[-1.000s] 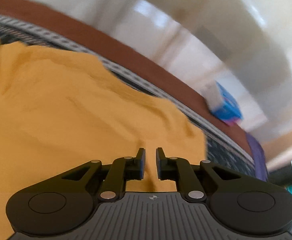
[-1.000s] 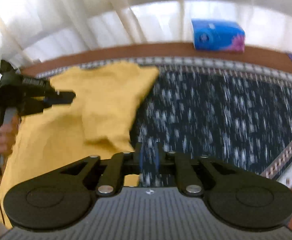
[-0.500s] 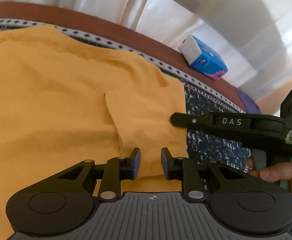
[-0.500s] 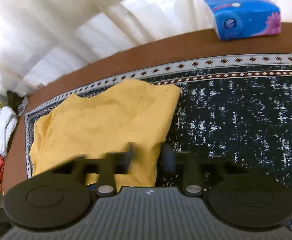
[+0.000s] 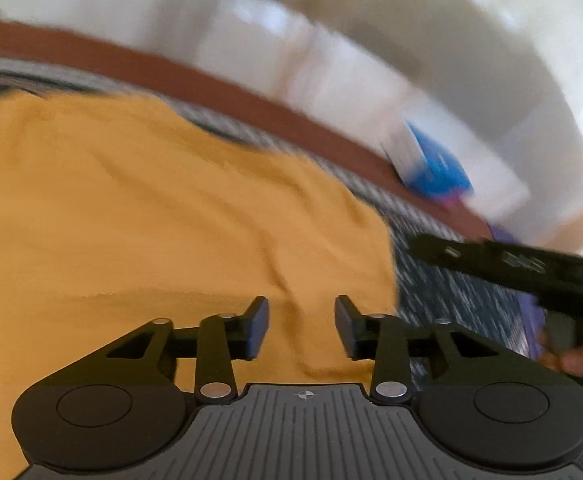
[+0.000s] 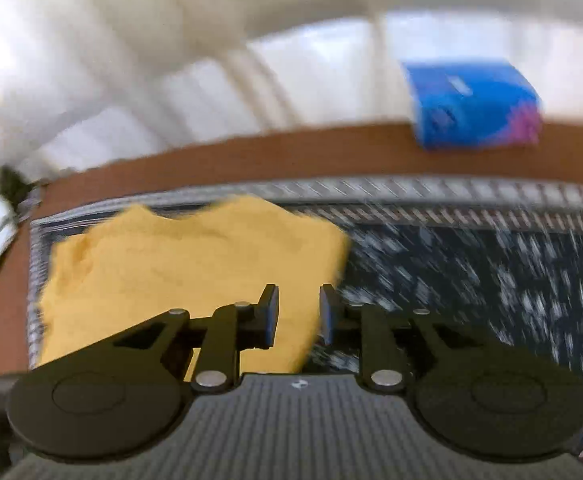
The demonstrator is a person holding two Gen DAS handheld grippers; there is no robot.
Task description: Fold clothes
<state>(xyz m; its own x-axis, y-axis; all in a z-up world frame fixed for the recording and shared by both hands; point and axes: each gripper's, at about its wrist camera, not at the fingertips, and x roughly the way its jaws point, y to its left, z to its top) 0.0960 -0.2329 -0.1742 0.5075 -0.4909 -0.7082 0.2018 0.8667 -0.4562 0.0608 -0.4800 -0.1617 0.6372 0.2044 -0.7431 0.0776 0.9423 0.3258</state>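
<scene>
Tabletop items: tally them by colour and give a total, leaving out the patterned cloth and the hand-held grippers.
Yellow: 1, the garment
Blue: 1, the tissue pack
Purple: 1, a cloth at the edge
Total: 3

Both views motion-blurred, yellow garment (image 5: 139, 216) cut off at left edge (blue box's (image 6: 473, 106) print unreadable)

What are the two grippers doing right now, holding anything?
Left gripper: opening, holding nothing, above the yellow shirt.
Right gripper: opening, holding nothing.
</scene>
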